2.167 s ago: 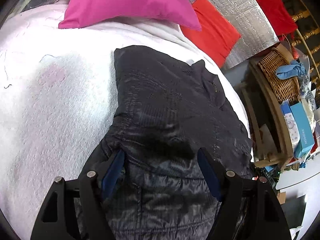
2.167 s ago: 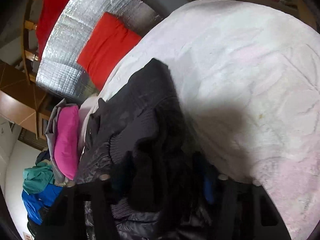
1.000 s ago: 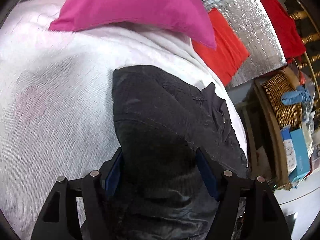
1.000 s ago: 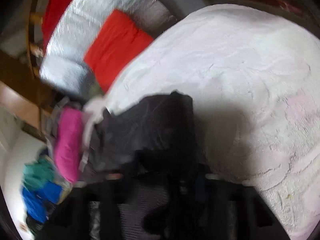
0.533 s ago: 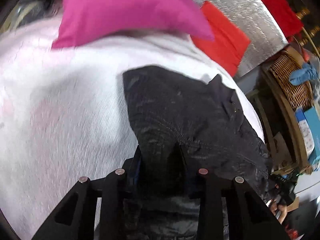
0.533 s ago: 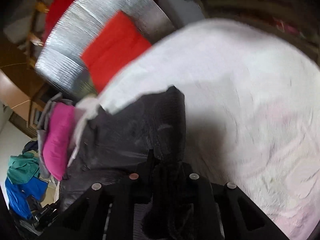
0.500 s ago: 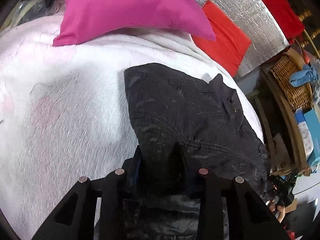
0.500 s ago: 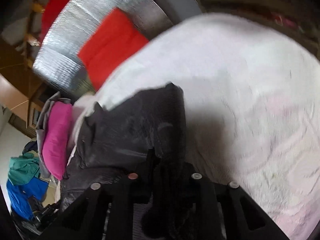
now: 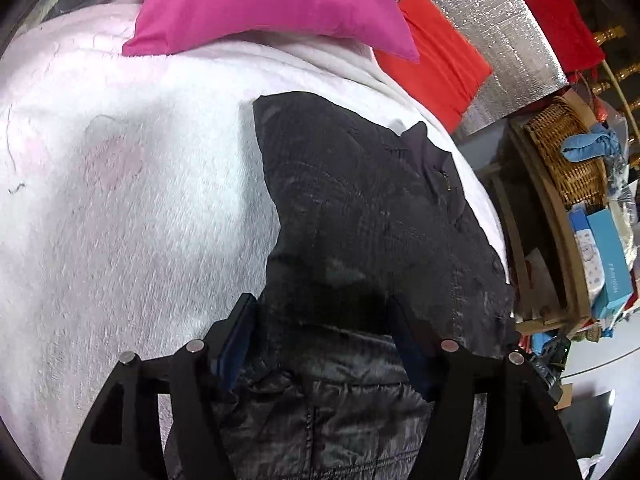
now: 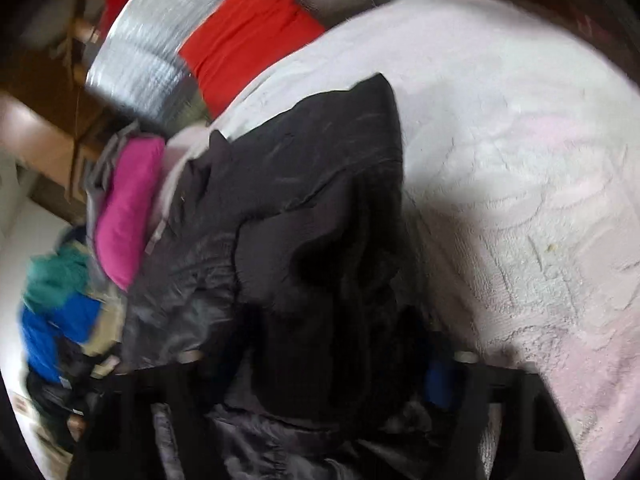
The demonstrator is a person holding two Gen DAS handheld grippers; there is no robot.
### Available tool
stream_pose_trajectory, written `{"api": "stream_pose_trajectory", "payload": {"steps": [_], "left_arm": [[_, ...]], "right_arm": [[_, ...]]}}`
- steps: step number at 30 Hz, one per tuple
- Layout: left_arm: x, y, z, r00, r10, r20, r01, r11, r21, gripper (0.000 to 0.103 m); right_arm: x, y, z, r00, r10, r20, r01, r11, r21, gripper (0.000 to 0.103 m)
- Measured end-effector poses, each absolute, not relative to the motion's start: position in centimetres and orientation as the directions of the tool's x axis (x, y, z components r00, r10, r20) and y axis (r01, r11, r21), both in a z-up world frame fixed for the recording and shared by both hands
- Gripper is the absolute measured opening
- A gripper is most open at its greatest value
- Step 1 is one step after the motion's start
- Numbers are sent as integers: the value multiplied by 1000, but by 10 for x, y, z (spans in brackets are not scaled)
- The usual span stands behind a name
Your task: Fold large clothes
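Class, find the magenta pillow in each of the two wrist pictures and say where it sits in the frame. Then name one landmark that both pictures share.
Left wrist view: the magenta pillow lies across the top centre, on the white blanket, beyond the black jacket.
Right wrist view: the magenta pillow sits at the left edge, turned on end, left of the black jacket.
Shared landmark: the red cushion against the silver foil mat.

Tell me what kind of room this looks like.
Most likely a lived-in bedroom: a black jacket lies on a bed's fluffy white blanket, with a pink pillow at its head and a wicker basket on cluttered wooden shelves beside it.
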State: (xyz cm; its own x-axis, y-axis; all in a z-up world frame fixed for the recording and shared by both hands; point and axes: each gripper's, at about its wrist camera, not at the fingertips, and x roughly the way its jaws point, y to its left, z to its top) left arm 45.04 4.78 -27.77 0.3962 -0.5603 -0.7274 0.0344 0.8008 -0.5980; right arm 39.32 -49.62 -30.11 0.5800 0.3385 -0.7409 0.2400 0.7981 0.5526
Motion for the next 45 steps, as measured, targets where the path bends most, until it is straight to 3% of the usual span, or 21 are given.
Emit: {"api": "stream_pose_trajectory", "payload": {"steps": [1,3,5,9,11,14,17,18,26,28,33,35,38,41,45], "left_arm": [[448,49,-278,402,-565,-720,38,796,-604,67],[446,46,-277,405,-555,-727,49,807,-589,56],[442,43,-274,418,-532,-737,68,827,-558,44],[439,44,-274,429,-501,-751,89,851,-517,38],[441,41,-281,416,-468,-780,86,874,-478,37],[439,43,-281,416,-459,-785,90,880,-466,38],[435,49,-279,412,-463,-785,75,876,-477,45],[432,52,-278,406,-470,-783,64,870,-489,47],[414,63,-269,394,-572,-719,68,798,-598,70],[413,56,-271,390,-570,-723,80,804,-590,71],[415,45,-277,391,-539,-746,100,831,-548,71],[416,45,-276,405,-531,-744,99,835,-541,67],[417,46,-277,421,-487,-765,96,863,-497,52],[418,44,-281,412,-467,-783,100,877,-470,51],[423,36,-278,409,-435,-802,103,895,-433,52]], "right_arm": [[389,-495,-296,590,333,-735,246,793,557,49],[381,-487,-280,620,289,-729,228,823,520,40],[366,-479,-261,663,260,-702,200,843,500,37],[361,-468,-255,677,197,-709,215,869,447,37],[371,-466,-274,622,176,-763,258,874,412,40],[373,-471,-282,607,208,-767,310,827,469,51],[366,-477,-276,616,249,-747,316,791,523,73],[360,-479,-274,622,245,-744,314,792,523,75],[347,-492,-289,625,279,-729,312,767,561,76],[348,-484,-289,617,284,-734,283,790,544,76],[342,-468,-279,615,268,-741,237,834,498,48],[338,-466,-273,626,260,-735,226,842,490,44],[335,-463,-268,639,248,-728,221,847,483,44],[343,-464,-280,598,240,-765,256,847,466,45],[347,-471,-281,588,263,-765,291,814,502,56]]}}
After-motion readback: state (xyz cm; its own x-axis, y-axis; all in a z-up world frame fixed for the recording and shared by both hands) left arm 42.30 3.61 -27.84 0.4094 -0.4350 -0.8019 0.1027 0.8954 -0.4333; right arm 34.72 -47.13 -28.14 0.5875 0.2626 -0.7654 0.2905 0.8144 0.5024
